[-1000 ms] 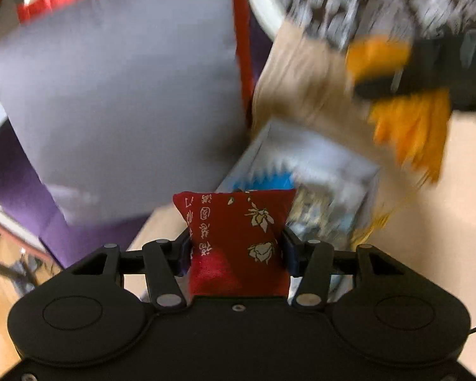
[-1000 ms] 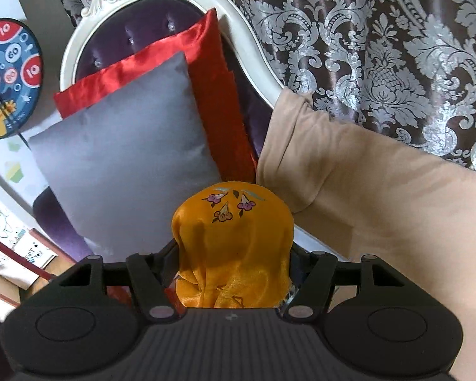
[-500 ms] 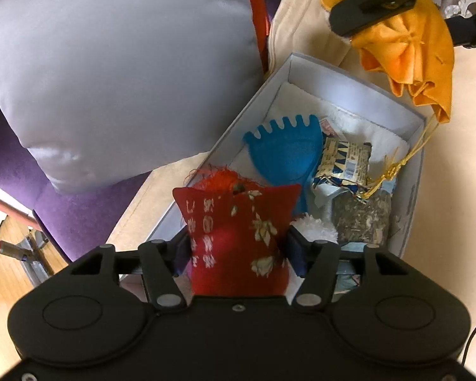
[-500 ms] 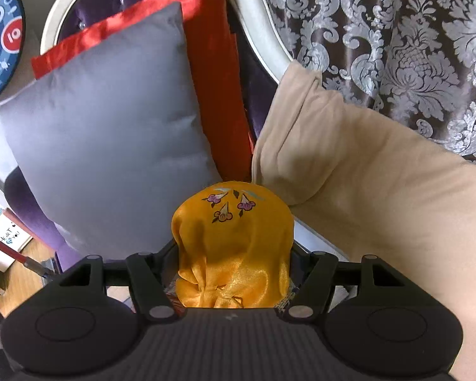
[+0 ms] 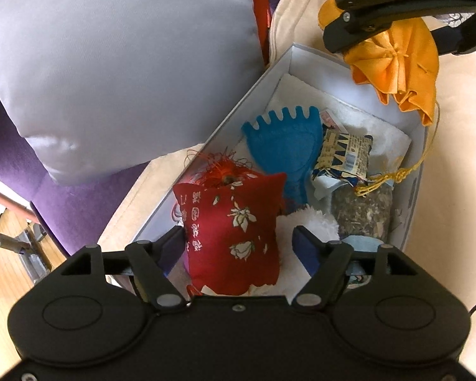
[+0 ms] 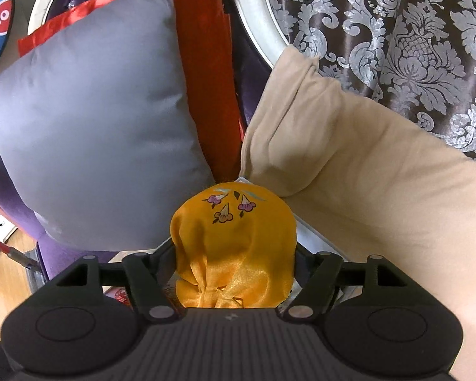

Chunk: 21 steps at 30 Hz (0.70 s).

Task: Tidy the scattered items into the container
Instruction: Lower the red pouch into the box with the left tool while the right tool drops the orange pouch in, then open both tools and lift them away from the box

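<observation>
A white box (image 5: 282, 63) lies on beige fabric and holds a blue foot-shaped piece (image 5: 282, 146), a snack packet (image 5: 342, 155), a jar of dried herbs (image 5: 361, 212) and a white fluffy item (image 5: 307, 225). My left gripper (image 5: 239, 238) hovers over the box's near end and its jaws are opening. The red flowered pouch (image 5: 231, 222) stands between them, with the right pad clear of it. My right gripper (image 6: 234, 244) (image 5: 403, 31) hangs above the box's far end. Its jaws are opening too, but the pads still press the yellow pouch (image 6: 234, 247) (image 5: 393, 63).
A large grey cushion (image 5: 111, 63) leans close against the box's left side, with a red cushion (image 6: 206, 63) behind it on a purple chair (image 5: 79, 203). A beige cushion (image 6: 365, 174) lies right of the box. A patterned curtain (image 6: 396, 31) hangs behind.
Both grippers have come down over the box. The left jaws have spread away from the red pouch, which now rests in the box. The yellow pouch stays in the right gripper.
</observation>
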Motion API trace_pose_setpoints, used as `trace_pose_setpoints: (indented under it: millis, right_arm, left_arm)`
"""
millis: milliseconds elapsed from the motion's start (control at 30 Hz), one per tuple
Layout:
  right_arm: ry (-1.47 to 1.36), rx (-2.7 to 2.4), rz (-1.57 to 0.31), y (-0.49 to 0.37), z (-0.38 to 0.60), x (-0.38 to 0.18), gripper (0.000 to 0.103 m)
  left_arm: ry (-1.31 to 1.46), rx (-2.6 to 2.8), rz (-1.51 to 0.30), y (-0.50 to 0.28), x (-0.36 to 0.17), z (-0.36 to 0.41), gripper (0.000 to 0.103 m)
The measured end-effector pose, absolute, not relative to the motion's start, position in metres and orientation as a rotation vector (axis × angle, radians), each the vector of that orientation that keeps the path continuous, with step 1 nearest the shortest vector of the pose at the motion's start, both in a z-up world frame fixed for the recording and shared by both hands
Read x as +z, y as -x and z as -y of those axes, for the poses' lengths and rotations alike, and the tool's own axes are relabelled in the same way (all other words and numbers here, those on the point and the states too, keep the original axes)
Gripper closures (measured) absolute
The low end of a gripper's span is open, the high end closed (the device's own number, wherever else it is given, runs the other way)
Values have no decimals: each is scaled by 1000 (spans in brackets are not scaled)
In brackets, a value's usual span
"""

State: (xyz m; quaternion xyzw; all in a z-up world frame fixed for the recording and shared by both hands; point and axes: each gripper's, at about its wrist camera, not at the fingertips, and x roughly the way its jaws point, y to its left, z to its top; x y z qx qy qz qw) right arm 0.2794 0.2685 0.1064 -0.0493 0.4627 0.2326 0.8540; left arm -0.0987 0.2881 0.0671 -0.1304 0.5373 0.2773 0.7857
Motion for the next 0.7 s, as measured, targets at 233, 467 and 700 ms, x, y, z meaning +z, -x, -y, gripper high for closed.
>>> trace_pose_setpoints:
  millis: [233, 467, 700]
  right_arm:
    - [131, 462, -939, -278, -269, 108, 3]
    - [79, 440, -909, -264, -250, 117, 3]
    - [27, 393, -828, -221, -210, 128, 3]
  left_arm:
    - [256, 578, -1154, 101, 69, -280, 21]
    - [230, 564, -1162, 100, 69, -274, 20]
    - [232, 567, -1166, 104, 69, -271, 20]
